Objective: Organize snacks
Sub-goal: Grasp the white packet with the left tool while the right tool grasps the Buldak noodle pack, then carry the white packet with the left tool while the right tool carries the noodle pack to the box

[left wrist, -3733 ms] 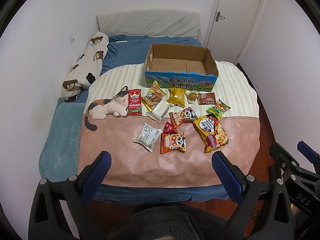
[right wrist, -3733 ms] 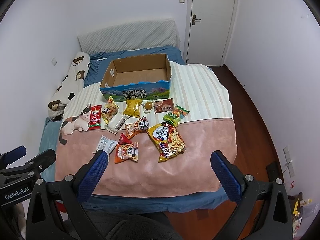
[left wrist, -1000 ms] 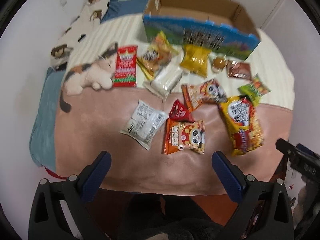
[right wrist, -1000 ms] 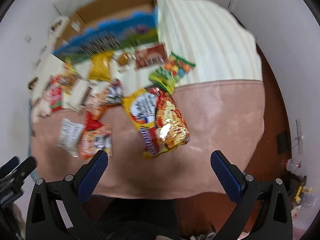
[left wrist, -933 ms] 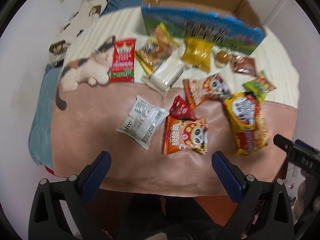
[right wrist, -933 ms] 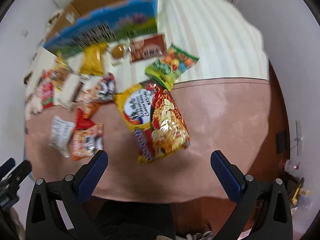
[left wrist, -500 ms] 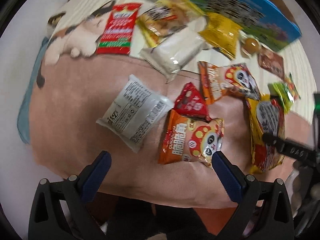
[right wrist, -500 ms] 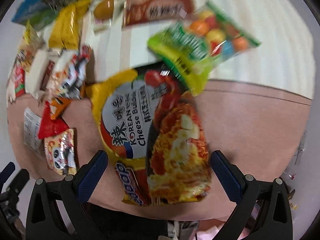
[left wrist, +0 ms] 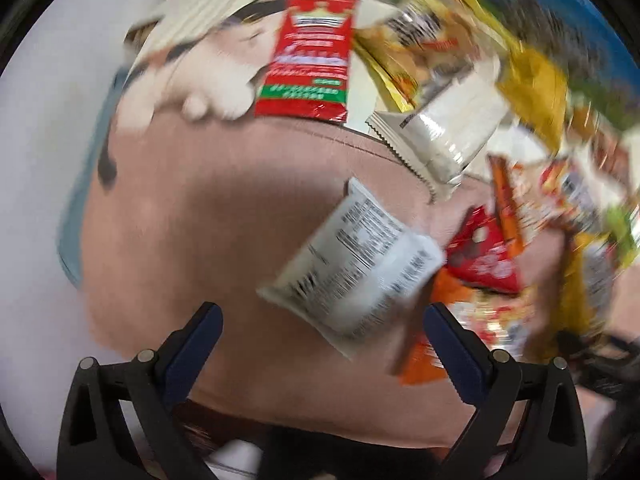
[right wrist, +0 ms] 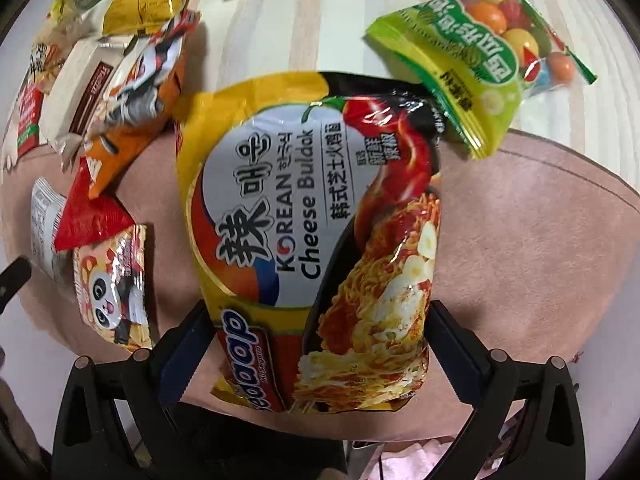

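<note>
Bedding fills both views: a pink blanket (right wrist: 520,240) over the near part of the bed, with a cream striped cover (right wrist: 280,32) beyond it, and snack packets scattered across both. Largest is the yellow Korean cheese noodle packet (right wrist: 316,240), lying flat near the bed's front edge. The right tongs (right wrist: 318,322) are spread wide, one finger at each long side of the packet's near end, not yet pinching. It looks light and crinkly, with a brittle noodle block inside, so a gentle pinch across the near end seems safest; the glossy film may slip. A green candy bag (right wrist: 472,60) overlaps its far corner and could be dragged along. The left view is blurred. Its tongs (left wrist: 320,318), also spread and empty, hover by a white printed packet (left wrist: 356,264), soft, thin and light, probably easiest taken by its edge.
</note>
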Motion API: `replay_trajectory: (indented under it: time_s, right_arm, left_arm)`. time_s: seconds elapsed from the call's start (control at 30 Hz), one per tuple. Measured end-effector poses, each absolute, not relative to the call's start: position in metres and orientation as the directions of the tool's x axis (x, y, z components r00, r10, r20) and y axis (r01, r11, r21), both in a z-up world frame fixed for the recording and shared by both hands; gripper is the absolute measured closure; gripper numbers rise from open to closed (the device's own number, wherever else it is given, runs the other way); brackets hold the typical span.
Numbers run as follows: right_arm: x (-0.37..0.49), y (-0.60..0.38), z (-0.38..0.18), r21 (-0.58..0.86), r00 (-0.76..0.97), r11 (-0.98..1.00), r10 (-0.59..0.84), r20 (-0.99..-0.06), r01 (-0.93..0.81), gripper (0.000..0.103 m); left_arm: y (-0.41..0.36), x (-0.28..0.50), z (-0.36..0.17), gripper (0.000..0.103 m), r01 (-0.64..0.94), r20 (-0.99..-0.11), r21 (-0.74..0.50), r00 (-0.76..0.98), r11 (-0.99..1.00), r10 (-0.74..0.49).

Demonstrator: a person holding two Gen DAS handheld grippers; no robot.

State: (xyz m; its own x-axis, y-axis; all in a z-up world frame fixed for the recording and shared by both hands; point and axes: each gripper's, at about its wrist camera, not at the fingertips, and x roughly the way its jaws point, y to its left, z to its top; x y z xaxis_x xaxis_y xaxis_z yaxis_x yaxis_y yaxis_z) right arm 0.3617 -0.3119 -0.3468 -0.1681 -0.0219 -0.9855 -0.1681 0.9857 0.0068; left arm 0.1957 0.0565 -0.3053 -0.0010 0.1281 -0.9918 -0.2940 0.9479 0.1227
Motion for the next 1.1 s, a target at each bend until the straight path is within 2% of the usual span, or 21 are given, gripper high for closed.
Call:
replay_trajectory:
  time_s: [0.13,0.27,0.3,0.37,0.4,0.47,0.5,0.57,0.7,0.93,1.1]
  right_arm:
    - [0.356,-0.309,-0.368,-0.018,-0.157,0.990,-0.040,-0.987,-0.142,0.000]
    - [0.355,-0.317,-0.374,-0.054,-0.151,0.990,-0.074,-0.986,-0.133,0.000]
    - [0.353,-0.317,-0.371,-0.064,-0.150,0.989,-0.084,-0.985,-0.136,0.000]
    - [0.356,-0.310,-0.372,-0.085,-0.145,0.986,-0.106,-0.984,-0.145,0.000]
    - [0.354,-0.306,-0.372,-0.090,-0.139,0.986,-0.109,-0.984,-0.139,0.000]
    - [0.354,-0.309,-0.371,-0.087,-0.123,0.990,-0.101,-0.987,-0.112,0.002]
    - [0.353,-0.311,-0.371,-0.081,-0.113,0.993,-0.090,-0.989,-0.085,0.003]
    - [0.350,-0.314,-0.372,-0.057,-0.117,0.998,-0.057,-0.991,-0.004,0.009]
    - [0.349,-0.315,-0.382,0.024,-0.123,0.992,0.039,-0.992,0.122,0.008]
    - [0.349,-0.293,-0.409,-0.012,-0.137,0.985,0.013,-0.991,0.175,0.006]
    - [0.339,-0.276,-0.407,-0.046,-0.101,0.983,-0.029,-0.995,0.177,0.012]
  left_arm:
    - [0.047,0.213,-0.329,0.000,-0.119,-0.980,0.201,-0.028,0.972,0.199]
    - [0.042,0.230,-0.356,0.000,-0.008,-0.981,0.182,-0.067,0.983,0.181]
    - [0.038,0.237,-0.362,0.002,0.028,-0.982,0.171,-0.073,0.985,0.172]
    - [0.036,0.245,-0.370,0.013,0.069,-0.982,0.176,-0.065,0.982,0.180]
    - [0.038,0.249,-0.370,0.017,0.065,-0.985,0.161,-0.057,0.985,0.164]
    - [0.044,0.260,-0.362,0.034,0.028,-0.991,0.130,-0.036,0.991,0.131]
    - [0.052,0.266,-0.358,0.036,-0.007,-0.993,0.113,-0.026,0.994,0.113]
    - [0.070,0.275,-0.352,0.036,-0.084,-0.997,0.076,0.000,0.994,0.076]
    - [0.104,0.289,-0.355,0.036,-0.171,-1.000,0.003,0.015,0.985,0.005]
    - [0.101,0.284,-0.374,0.036,-0.084,-1.000,-0.006,0.024,0.996,-0.004]
    - [0.076,0.260,-0.363,0.038,-0.082,-0.998,0.033,0.057,0.996,0.038]
